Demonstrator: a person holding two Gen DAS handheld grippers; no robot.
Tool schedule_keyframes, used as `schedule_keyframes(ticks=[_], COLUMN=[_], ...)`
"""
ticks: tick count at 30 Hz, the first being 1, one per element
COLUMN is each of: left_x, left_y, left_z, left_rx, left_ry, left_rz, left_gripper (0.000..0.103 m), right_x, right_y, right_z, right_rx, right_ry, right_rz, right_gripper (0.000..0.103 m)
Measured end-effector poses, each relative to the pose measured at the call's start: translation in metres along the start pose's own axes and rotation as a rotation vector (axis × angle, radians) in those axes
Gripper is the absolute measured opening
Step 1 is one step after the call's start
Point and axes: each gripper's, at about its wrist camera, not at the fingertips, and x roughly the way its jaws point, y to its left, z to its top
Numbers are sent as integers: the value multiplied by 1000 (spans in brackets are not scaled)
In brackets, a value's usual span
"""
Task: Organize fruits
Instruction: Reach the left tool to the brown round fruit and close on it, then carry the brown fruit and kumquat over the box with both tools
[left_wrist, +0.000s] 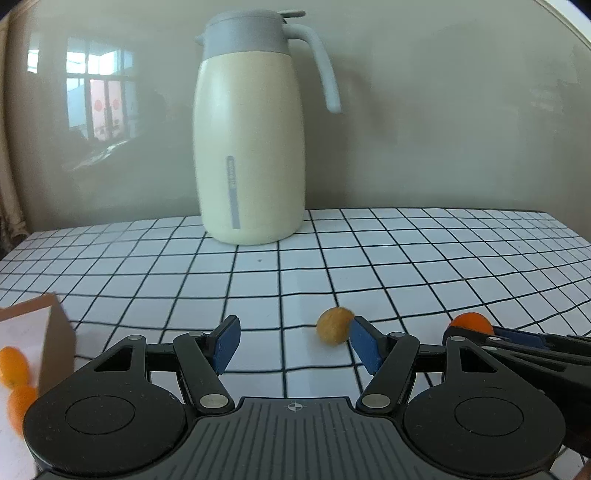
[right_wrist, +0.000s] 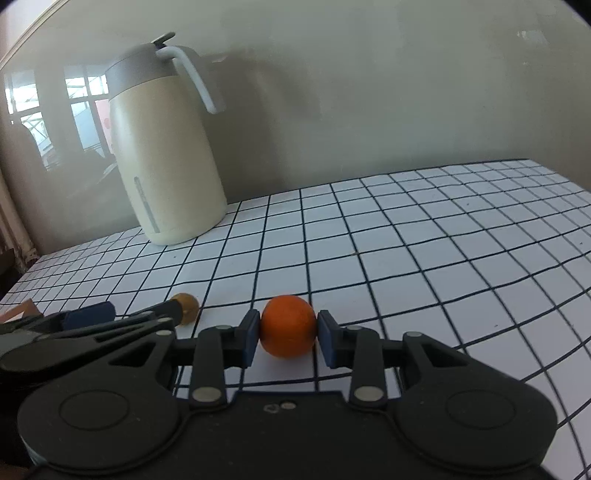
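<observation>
A: Right wrist view: the right gripper (right_wrist: 288, 332) is clamped on an orange fruit (right_wrist: 288, 326), one blue pad against each side, low over the checked table (right_wrist: 424, 240).

B: And the left one?

A: The left gripper (left_wrist: 293, 345) has its jaws apart. A small tan fruit (left_wrist: 334, 326) sits on the table just ahead, touching or nearly touching the tip of the right-hand finger; nothing is between the pads.

B: Where are the other fruits?

A: In the left wrist view, two orange fruits (left_wrist: 16, 384) lie inside a cardboard box (left_wrist: 55, 347) at the lower left edge, blurred. The same view catches the right gripper at the far right with the orange fruit peeking above its fingers.

B: Anything else on the table?

A: A cream jug with a grey lid and handle (left_wrist: 251, 147) stands upright at the back, near the wall.
</observation>
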Motion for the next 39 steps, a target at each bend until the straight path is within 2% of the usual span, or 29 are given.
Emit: schedule_keyframes(ticks=[7,8,9,10,12,19,28,39], left_x=[11,13,16,19,25,22,1,-3], left_y=[-14,-15,-16,-16,-14,-12,-12,-10], left_z=[6,6,6,7,7,4,-7,-6], left_rx=[24,25,25,21,1,-7,9,8], left_ry=[3,13,27,49,79,81,83,64], left_rz=[-35,-40,-41,-48,-64,-90,-92,-96], left_gripper=[67,63,50,45,28,27,27,27], right_x=[1,1,1,1,2,2,1,-3], right_y=[-11,-11,-11,-11,-10,-11,-11,-7], right_z=[3,3,3,2,2,2,2,1], right_rx=[34,37,37,40,42,44,50,56], right_ry=[-2,-1,0,3,9,14,23,15], right_rz=[-17,-16,-16,-14,-9,-3,5,32], right_gripper=[25,25,25,25,25,25,26,25])
